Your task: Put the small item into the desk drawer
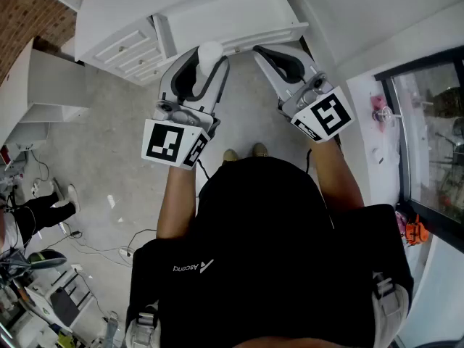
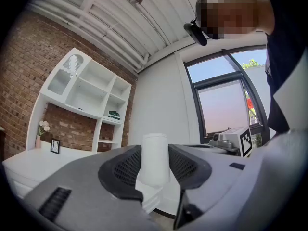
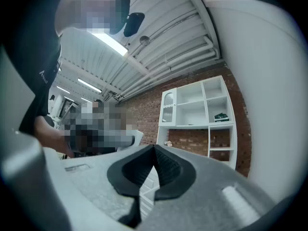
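The small white item (image 2: 155, 159) is clamped upright between the pads of the left gripper (image 1: 204, 62) and held near the white desk (image 1: 145, 9), apparently ready for its drawers (image 1: 125, 49). The right gripper (image 1: 270, 55) is kept alongside with its jaws pressed together on nothing, presumably left free for opening a drawer.

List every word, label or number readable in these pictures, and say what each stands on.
"Ascend": white print on the person's black shirt, seen upside down.
Left marker cube and right marker cube: square patterns only, no letters.
Books on the white shelf: too small to read.
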Action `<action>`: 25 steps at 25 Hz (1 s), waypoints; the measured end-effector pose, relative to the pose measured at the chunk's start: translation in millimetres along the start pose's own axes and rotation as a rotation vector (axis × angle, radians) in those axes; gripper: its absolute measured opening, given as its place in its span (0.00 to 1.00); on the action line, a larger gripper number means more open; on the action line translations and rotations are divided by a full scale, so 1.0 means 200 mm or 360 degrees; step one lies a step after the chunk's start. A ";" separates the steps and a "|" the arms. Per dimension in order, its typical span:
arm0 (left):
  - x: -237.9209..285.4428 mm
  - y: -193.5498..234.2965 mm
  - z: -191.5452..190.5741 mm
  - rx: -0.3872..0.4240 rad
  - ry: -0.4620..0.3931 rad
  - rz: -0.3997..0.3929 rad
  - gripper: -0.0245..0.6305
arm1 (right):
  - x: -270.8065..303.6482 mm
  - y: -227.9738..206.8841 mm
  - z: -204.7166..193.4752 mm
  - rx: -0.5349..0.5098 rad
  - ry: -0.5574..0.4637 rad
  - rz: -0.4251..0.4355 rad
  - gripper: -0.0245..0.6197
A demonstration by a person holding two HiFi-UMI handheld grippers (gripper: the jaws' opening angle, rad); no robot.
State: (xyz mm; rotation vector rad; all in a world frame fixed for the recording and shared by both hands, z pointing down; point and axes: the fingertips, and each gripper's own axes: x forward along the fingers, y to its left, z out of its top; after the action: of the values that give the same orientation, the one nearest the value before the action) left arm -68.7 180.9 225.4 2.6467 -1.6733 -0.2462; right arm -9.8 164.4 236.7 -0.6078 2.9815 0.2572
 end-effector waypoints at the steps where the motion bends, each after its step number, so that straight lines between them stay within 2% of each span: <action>1: 0.00 0.00 0.00 0.0000 -0.0002 -0.0001 0.30 | 0.00 0.00 0.00 0.0004 -0.0006 -0.0001 0.04; 14: -0.01 0.06 -0.01 -0.0010 0.0006 -0.0016 0.30 | 0.02 -0.02 0.01 0.0021 -0.0030 -0.0065 0.04; 25: -0.07 0.15 0.02 -0.0013 -0.0007 -0.0092 0.30 | 0.10 0.05 0.03 -0.0017 -0.0005 -0.0136 0.04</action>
State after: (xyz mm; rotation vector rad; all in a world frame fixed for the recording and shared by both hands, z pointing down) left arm -101.7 180.8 226.1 2.6931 -1.5954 -0.2588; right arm -31.6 166.0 230.5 -0.7327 2.9439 0.2677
